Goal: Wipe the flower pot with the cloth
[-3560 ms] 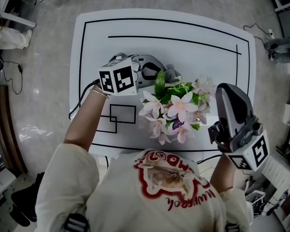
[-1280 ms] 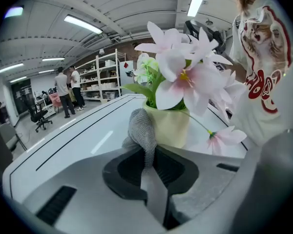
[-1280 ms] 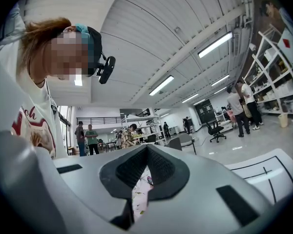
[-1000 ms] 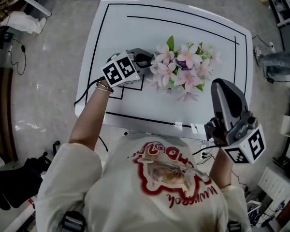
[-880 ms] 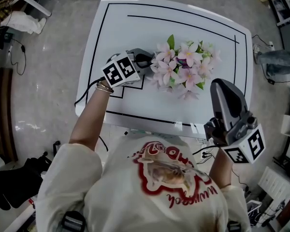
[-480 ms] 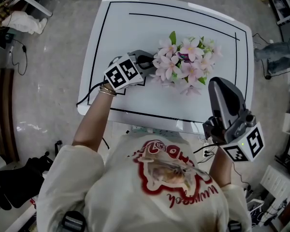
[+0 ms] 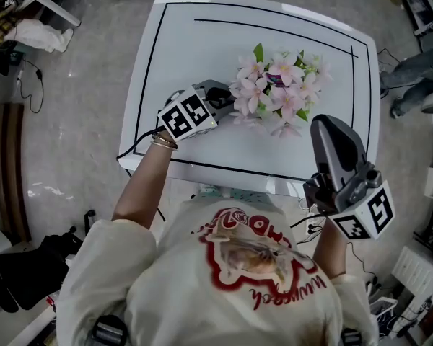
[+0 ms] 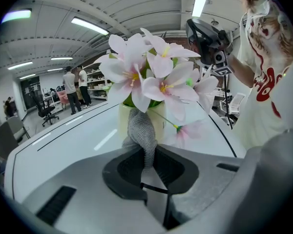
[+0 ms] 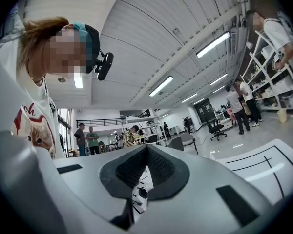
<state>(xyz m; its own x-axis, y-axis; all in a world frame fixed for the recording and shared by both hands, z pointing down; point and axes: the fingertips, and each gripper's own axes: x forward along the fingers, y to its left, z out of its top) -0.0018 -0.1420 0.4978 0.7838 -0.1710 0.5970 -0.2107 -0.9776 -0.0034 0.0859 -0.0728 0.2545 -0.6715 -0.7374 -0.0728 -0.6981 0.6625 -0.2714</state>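
A white desk (image 7: 202,42) in a bright workshop carries a flower pot (image 8: 157,123) near its middle. The left gripper (image 8: 146,152) has its fingers clenched on a grey cloth (image 8: 139,128) held against the pot's side, so wiping seems under way but unfinished. The right gripper (image 9: 145,162) hangs aside, fingers closed, empty.

glossy grey floor (image 7: 72,121), ceiling strip lights (image 9: 212,44)
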